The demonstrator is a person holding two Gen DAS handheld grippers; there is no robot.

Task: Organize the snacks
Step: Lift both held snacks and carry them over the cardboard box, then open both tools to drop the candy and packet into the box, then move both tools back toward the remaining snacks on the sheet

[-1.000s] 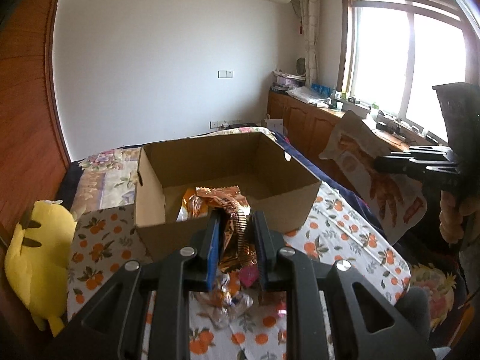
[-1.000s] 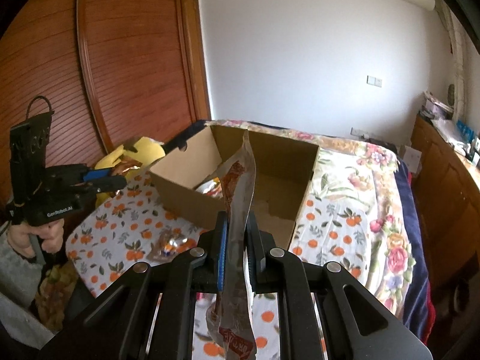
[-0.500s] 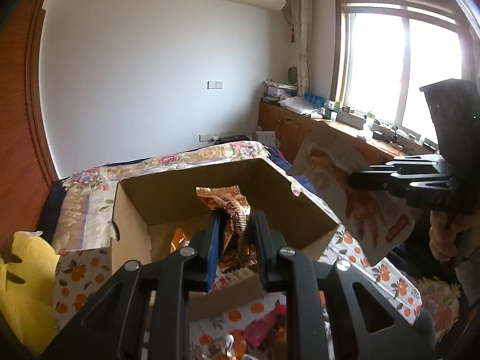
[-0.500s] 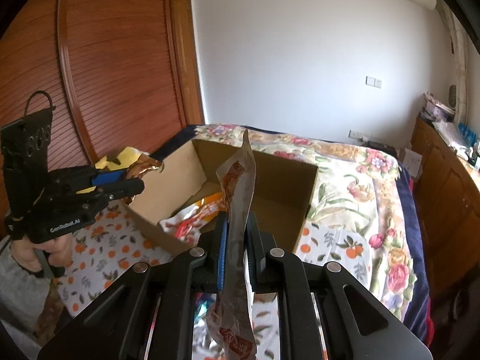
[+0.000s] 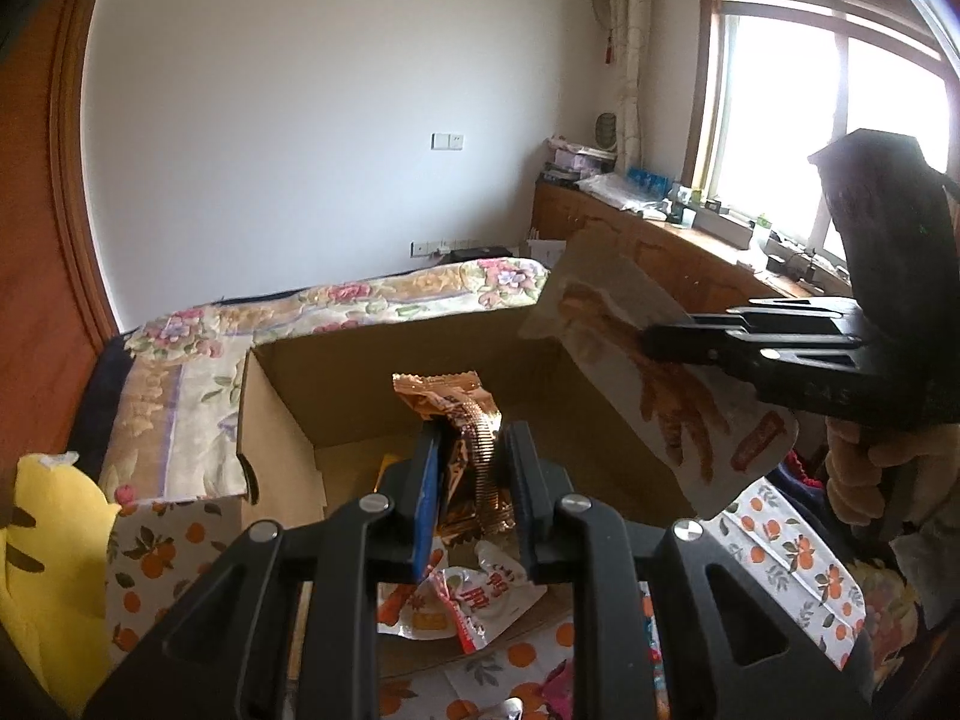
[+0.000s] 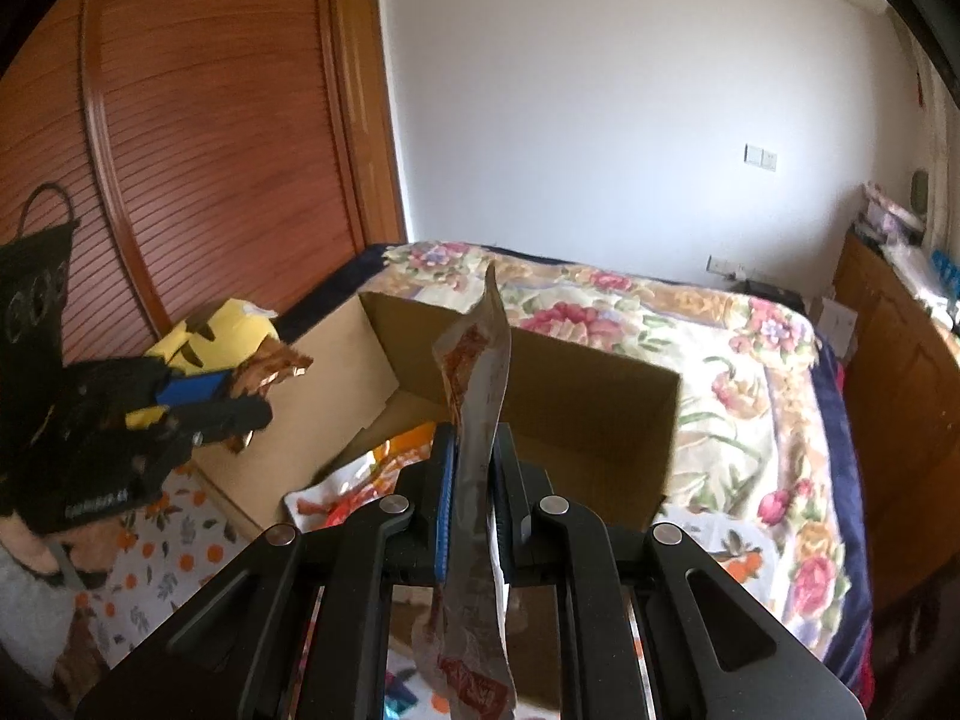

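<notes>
- Left gripper (image 5: 471,477): fingers clamp a bronze foil snack packet (image 5: 459,414) above the open cardboard box (image 5: 282,396) (on the bed (image 6: 750,360)).
- Right gripper (image 6: 474,501): fingers pinch a flat pale snack pouch (image 6: 480,384) over the box.

Both tools are matte black plastic with angular arms pierced by triangular cut-outs. The left tool (image 5: 471,480) carries four round silver screws across its arms and a blue pad on one finger. The right tool (image 6: 474,498) matches it, blue pad included. At the left edge of the right view, faint white lettering marks the left tool's body.
</notes>
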